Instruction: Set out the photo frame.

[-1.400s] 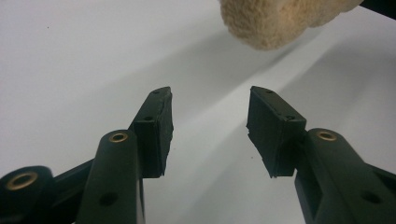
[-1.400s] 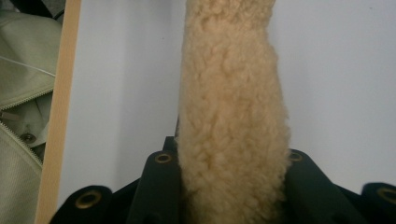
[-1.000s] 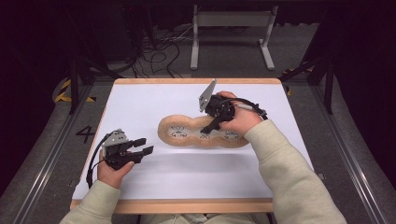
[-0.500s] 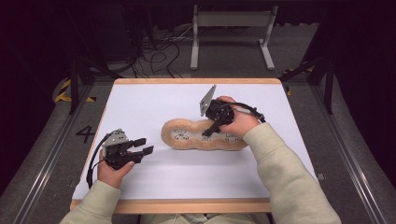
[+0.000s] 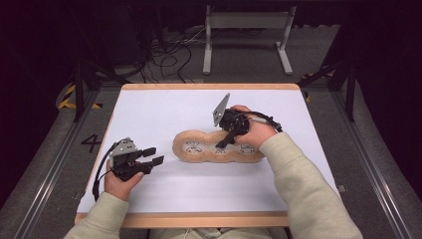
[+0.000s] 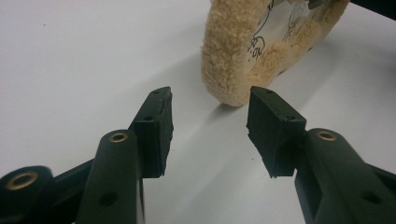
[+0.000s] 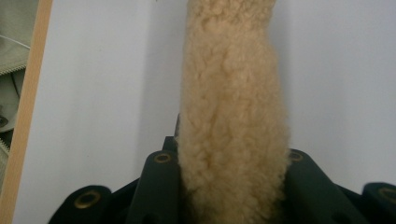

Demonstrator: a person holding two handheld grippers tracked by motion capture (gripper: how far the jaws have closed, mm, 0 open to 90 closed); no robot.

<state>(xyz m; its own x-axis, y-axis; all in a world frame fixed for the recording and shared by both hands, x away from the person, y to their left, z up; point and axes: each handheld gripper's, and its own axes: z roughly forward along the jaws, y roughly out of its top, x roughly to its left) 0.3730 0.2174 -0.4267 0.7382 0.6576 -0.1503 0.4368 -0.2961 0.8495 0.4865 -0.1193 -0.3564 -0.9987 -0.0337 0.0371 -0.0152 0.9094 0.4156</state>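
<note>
insole (image 5: 199,147): fuzzy fleece | table (image 5: 164,109): smooth matt white, wood edge

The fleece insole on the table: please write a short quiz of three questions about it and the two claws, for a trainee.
1. True or false: the left claw is shut on the fleece insole.
2. Which claw has the insole's fleece edge between its jaws? A) left B) right
3. Fill in: the insole lies on the white ____, and its smooth upper face carries printed ____.

Key:
1. False; its jaws stand open, with the insole's rounded end just beyond them.
2. B
3. table; drawings
</note>
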